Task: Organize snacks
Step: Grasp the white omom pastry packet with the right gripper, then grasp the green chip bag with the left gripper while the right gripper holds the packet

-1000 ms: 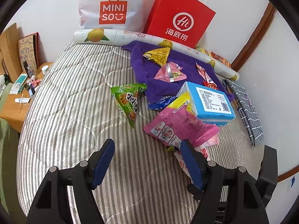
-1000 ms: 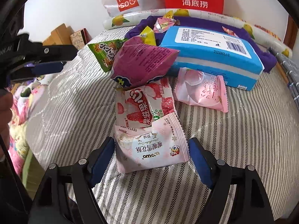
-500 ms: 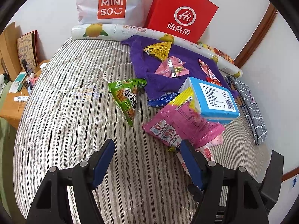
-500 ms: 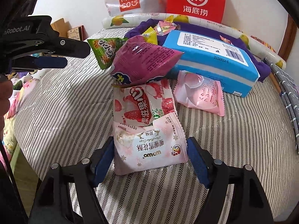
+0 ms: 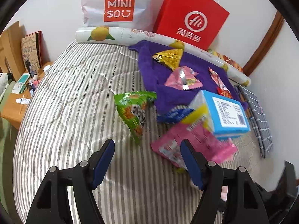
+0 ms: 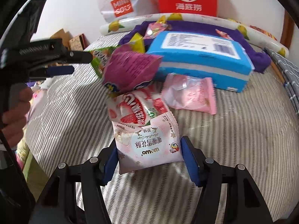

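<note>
My right gripper (image 6: 148, 149) is closing on a pale pink snack packet (image 6: 147, 145). Both blue pads touch its side edges. A red-and-white strawberry packet (image 6: 138, 108) and a magenta bag (image 6: 129, 71) lie just beyond it, with another pink packet (image 6: 190, 97) to the right. My left gripper (image 5: 147, 149) hangs open over the striped bedcover with nothing between its fingers. A green triangular packet (image 5: 134, 112) lies just ahead of it and the magenta bag (image 5: 194, 141) is by its right finger. The left gripper (image 6: 71, 63) also shows at the left of the right wrist view.
A blue tissue pack (image 5: 224, 113) sits on a purple towel (image 5: 158, 78) with several small snacks on it. A white Miniso bag (image 5: 117, 5) and a red paper bag (image 5: 192, 18) lean on the wall behind a rolled mat (image 5: 119, 35). A wooden bedside table (image 5: 15, 104) stands left.
The right jaws have narrowed onto the pale pink packet. The left gripper has shifted forward towards the green packet and the magenta bag, still open.
</note>
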